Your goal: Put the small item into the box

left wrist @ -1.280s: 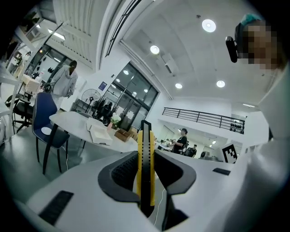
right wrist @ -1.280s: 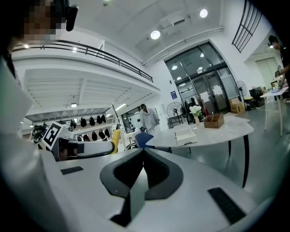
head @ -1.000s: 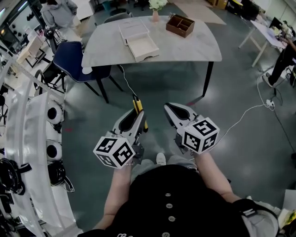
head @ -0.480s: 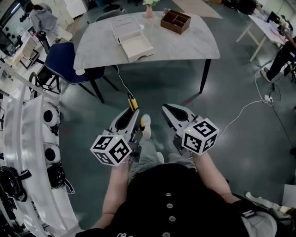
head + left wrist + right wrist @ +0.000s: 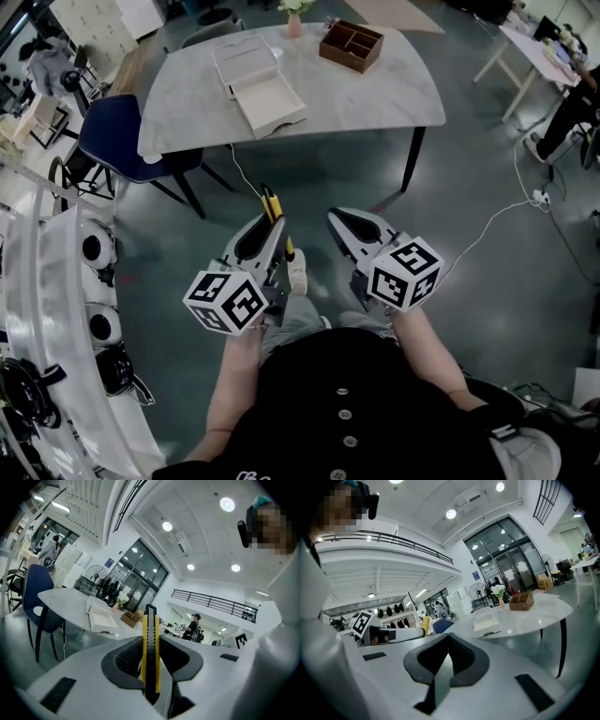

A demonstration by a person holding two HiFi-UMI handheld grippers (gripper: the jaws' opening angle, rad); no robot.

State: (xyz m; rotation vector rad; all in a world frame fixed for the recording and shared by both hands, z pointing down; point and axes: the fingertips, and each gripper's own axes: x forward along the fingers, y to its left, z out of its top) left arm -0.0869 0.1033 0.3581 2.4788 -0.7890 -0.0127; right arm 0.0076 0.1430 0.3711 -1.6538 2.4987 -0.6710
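Table (image 5: 375, 94) and white box (image 5: 272, 98) have drawn nearer ahead; left gripper (image 5: 265, 225) clamps a yellow knife (image 5: 151, 658), while the right gripper view shows the right gripper (image 5: 447, 639) with jaws meeting, empty.

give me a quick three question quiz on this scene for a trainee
1. True or false: the right claw is holding something.
2. Multiple choice: the white box on the table is A) open B) taped shut C) upside down.
3. Fill in: the chair beside the table is ____.

Key: 1 false, its jaws are shut on nothing; the left claw grips the utility knife. 2 A. 3 blue.
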